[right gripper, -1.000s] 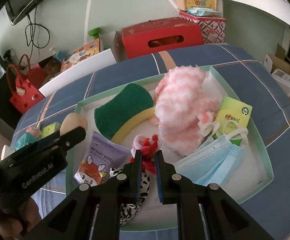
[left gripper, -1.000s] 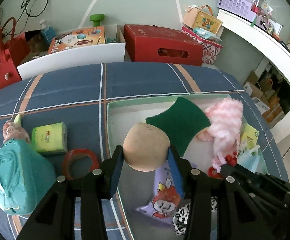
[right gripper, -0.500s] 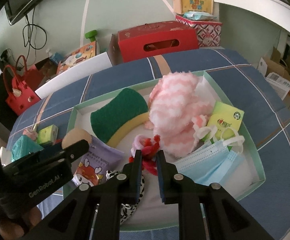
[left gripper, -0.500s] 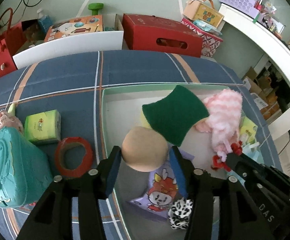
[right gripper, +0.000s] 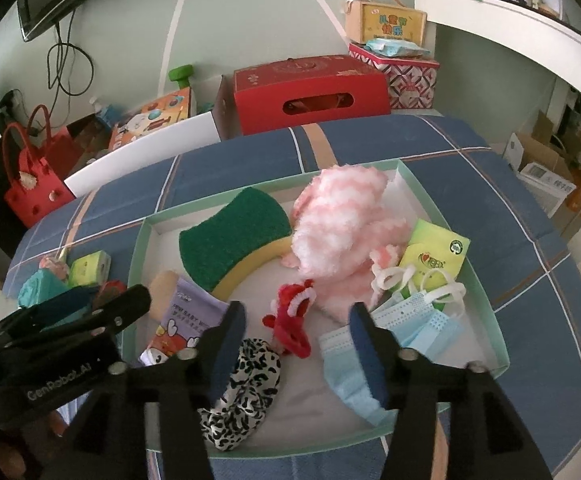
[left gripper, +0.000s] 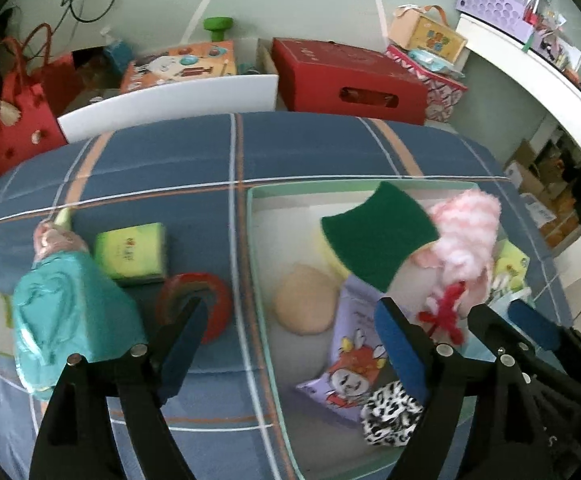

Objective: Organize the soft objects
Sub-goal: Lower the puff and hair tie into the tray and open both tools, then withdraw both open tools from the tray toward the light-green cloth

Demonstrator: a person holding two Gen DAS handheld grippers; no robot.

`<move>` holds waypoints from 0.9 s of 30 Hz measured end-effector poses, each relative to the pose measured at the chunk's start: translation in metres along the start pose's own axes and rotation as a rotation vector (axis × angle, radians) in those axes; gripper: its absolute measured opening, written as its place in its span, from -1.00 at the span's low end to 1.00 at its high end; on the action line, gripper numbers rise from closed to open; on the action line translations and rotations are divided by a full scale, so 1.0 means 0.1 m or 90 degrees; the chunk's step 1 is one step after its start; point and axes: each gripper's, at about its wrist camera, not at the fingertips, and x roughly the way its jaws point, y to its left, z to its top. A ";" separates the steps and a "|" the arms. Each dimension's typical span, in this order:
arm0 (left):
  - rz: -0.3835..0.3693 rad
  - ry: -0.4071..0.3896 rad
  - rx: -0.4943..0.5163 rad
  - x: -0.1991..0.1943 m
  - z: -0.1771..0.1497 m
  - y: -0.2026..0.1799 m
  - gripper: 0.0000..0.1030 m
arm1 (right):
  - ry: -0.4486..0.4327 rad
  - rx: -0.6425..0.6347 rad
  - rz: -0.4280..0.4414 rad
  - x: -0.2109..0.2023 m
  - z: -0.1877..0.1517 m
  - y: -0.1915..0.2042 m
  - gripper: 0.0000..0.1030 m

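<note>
Hand-held gripper (right gripper: 296, 344) jaws opening over tray (right gripper: 486, 312), red scrunchie (right gripper: 292, 322) between.

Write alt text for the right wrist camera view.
The right hand-held gripper, jaws opening, hovers over a red scrunchie lying in a pale green tray with a green sponge, pink fluffy cloth and blue face masks.

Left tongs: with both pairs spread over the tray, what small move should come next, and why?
Probably swing the left tongs over to the red ring on the blue cloth. Both tongs are opening with nothing between them: the beige puff lies loose in the tray, and the red hair tie lies free below the right tongs. The ring, the green tissue pack and the teal pouch sit outside the tray.
</note>
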 end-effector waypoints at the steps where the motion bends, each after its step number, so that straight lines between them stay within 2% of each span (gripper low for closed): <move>1: 0.003 -0.001 -0.004 -0.01 0.00 0.02 0.66 | 0.000 -0.001 0.000 0.00 0.00 0.01 0.17; 7: 0.019 -0.008 -0.029 -0.09 -0.01 0.14 0.70 | 0.014 0.003 -0.004 0.05 -0.01 0.03 0.46; 9: 0.020 -0.010 -0.039 -0.11 -0.01 0.17 0.79 | 0.014 0.006 -0.007 0.06 -0.01 0.02 0.83; 11: 0.025 -0.013 -0.048 -0.14 -0.01 0.21 0.81 | 0.003 0.012 -0.011 0.03 -0.01 0.01 1.00; 19: 0.026 -0.019 -0.076 -0.21 -0.01 0.34 0.82 | -0.014 0.039 0.001 0.00 0.01 -0.01 1.00; 25: -0.002 -0.034 -0.096 -0.36 0.02 0.44 0.82 | -0.036 0.051 0.017 -0.07 0.03 0.01 1.00; 27: -0.026 -0.045 -0.100 -0.44 0.04 0.45 0.82 | -0.040 0.053 0.025 -0.09 0.03 0.03 1.00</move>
